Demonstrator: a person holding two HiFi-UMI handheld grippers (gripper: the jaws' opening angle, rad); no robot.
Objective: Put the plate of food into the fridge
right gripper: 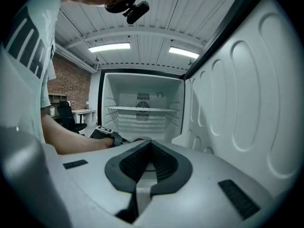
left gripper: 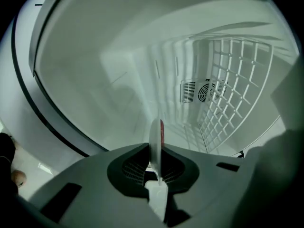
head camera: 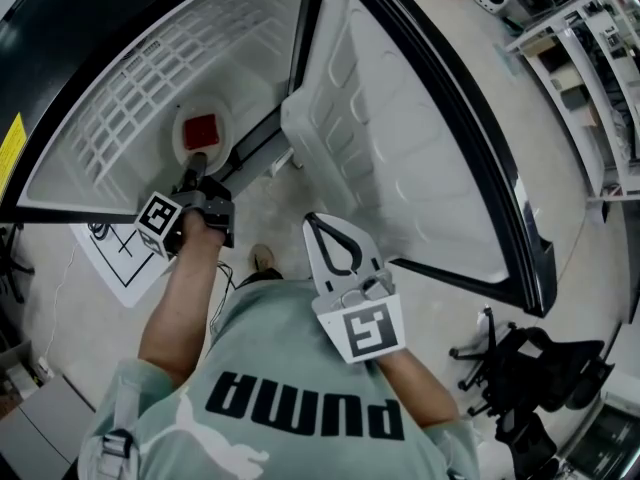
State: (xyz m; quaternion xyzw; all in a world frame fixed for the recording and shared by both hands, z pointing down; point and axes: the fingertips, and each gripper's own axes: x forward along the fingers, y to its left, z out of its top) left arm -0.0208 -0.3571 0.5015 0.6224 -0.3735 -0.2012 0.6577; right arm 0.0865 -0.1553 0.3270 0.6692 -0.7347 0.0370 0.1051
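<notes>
Plate (head camera: 181, 149) of food (head camera: 201, 131) hovers in the fridge's (head camera: 250, 28) mouth, pinched at its 6 o'clock rim by the left gripper (head camera: 195, 161), so tilting may spill it; right gripper (head camera: 314, 222), at 5 o'clock, closed, empty.

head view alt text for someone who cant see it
Seen from above, the person's left claw holds a white plate of red food just inside the open fridge. The right claw, shut and empty, hangs near the fridge door.
</notes>
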